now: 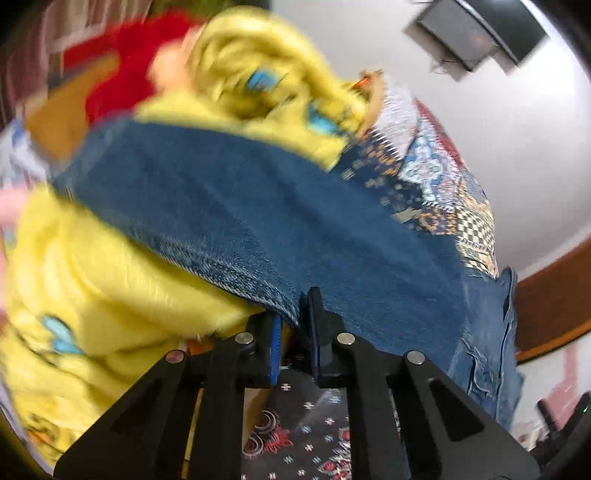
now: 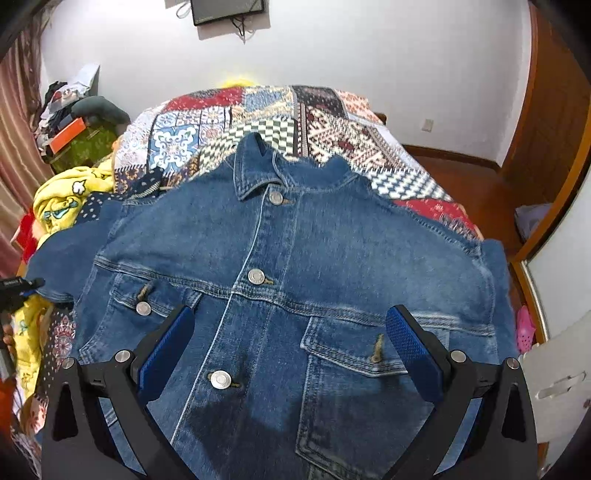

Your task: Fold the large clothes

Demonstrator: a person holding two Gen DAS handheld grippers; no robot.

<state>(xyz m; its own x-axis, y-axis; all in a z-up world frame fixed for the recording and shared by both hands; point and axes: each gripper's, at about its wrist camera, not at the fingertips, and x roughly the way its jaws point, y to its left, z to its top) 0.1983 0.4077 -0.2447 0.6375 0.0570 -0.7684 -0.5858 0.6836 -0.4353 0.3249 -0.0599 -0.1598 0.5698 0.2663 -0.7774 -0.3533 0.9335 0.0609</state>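
One blue denim jacket (image 2: 288,266), front up, four metal buttons showing; my left hand-held gripper (image 1: 295,325) clenched on its sleeve at 9 o'clock, right hand-held gripper (image 2: 291,354) released.

One denim jacket (image 2: 295,280) lies on one bed covered by one patchwork quilt (image 2: 258,118). Four metal buttons (image 2: 255,276) show on the jacket, along with two chest pockets (image 2: 354,354). There are two grippers (image 2: 290,354), one yellow garment (image 2: 62,203) and one wall screen (image 2: 229,9).
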